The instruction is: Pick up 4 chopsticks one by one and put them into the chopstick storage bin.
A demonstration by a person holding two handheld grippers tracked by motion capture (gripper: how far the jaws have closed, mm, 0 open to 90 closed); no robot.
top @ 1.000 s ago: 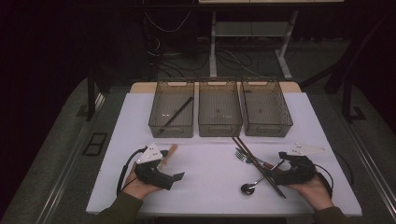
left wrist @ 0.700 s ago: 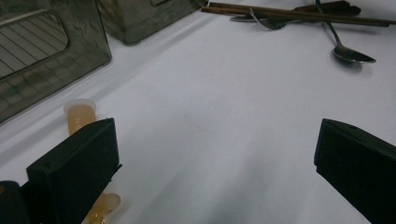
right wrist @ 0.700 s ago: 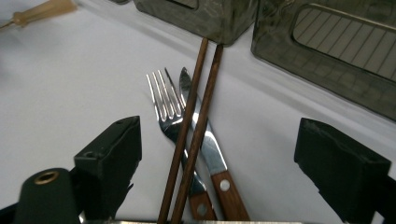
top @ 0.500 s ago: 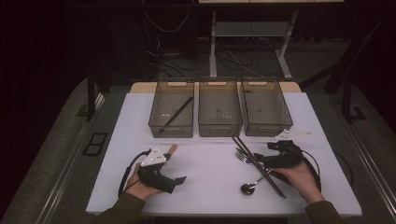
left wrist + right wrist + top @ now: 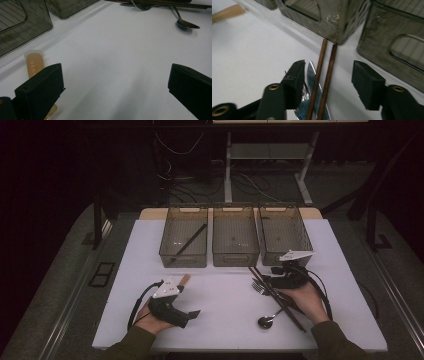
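Note:
Two brown chopsticks (image 5: 320, 62) lie side by side over a serrated knife (image 5: 312, 75) on the white table (image 5: 225, 295), close to the bins. My right gripper (image 5: 328, 72) straddles them, and its jaws have just been closing; the pads stand apart from the sticks on both sides. From above, the right gripper (image 5: 267, 281) sits at the far end of the chopsticks (image 5: 277, 297), beside a fork (image 5: 257, 286) and a spoon (image 5: 266, 321). My left gripper (image 5: 187, 307) rests on the table at the left, wide open and empty (image 5: 115, 82).
Three smoky plastic bins (image 5: 182, 259) (image 5: 235, 257) (image 5: 272, 257) stand in a row at the back. A dark chopstick (image 5: 190, 242) lies in the left one. A tan stick-like handle (image 5: 35, 62) lies next to my left gripper.
My right hand has slid left and forward from the table's right side onto the cutlery, and its jaws have narrowed around the chopsticks. The left hand has stayed put.

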